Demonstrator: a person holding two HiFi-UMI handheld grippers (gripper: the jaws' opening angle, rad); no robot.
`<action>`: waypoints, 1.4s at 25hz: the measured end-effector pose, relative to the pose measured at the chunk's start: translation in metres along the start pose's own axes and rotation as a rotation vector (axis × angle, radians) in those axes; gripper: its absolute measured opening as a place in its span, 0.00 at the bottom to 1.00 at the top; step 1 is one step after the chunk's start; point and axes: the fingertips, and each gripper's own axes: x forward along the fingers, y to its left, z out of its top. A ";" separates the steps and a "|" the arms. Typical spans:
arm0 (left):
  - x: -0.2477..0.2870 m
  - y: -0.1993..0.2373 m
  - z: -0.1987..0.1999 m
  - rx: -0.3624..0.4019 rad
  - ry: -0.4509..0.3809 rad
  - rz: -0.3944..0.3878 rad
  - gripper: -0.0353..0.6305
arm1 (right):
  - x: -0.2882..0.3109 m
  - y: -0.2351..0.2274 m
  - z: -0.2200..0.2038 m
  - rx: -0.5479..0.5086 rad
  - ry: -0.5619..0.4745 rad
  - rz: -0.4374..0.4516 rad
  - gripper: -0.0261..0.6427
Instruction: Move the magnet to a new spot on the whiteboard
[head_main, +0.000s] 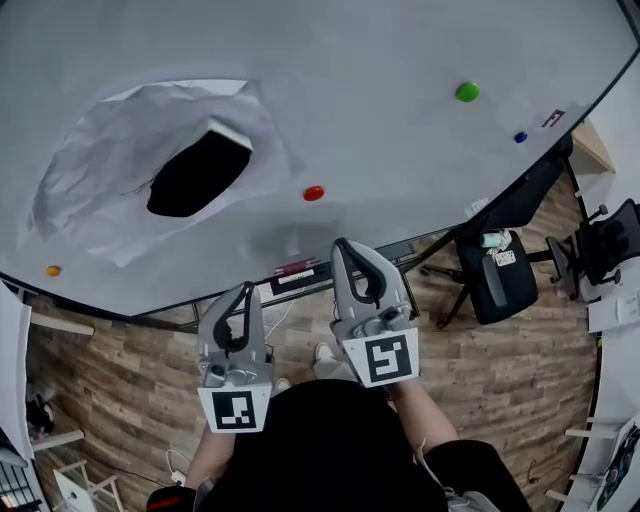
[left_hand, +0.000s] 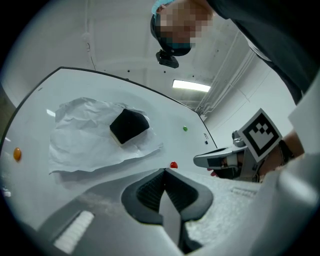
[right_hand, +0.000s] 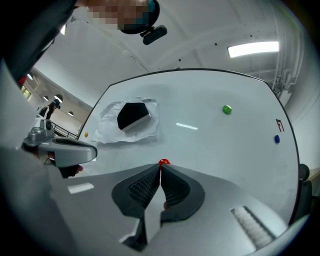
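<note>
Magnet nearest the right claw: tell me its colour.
The magnet is red; the head view shows it best.

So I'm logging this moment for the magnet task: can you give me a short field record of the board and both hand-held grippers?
surface: whiteboard
magnets: red magnet near the middle; green magnet and blue magnet toward the right; orange magnet at the lower left edge
other items: crumpled paper with a black block on it
left hand-held gripper: jaws together, empty
right hand-held gripper: jaws together, empty, pointed at the red magnet, not touching it
</note>
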 end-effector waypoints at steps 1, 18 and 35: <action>0.001 0.001 0.000 -0.001 -0.002 0.010 0.06 | 0.005 0.000 -0.001 -0.002 0.003 0.010 0.05; -0.001 0.020 -0.009 0.030 0.042 0.128 0.06 | 0.058 -0.007 -0.013 0.003 0.038 0.024 0.22; -0.014 0.034 -0.013 0.033 0.057 0.172 0.06 | 0.074 -0.006 -0.018 -0.027 0.069 -0.049 0.24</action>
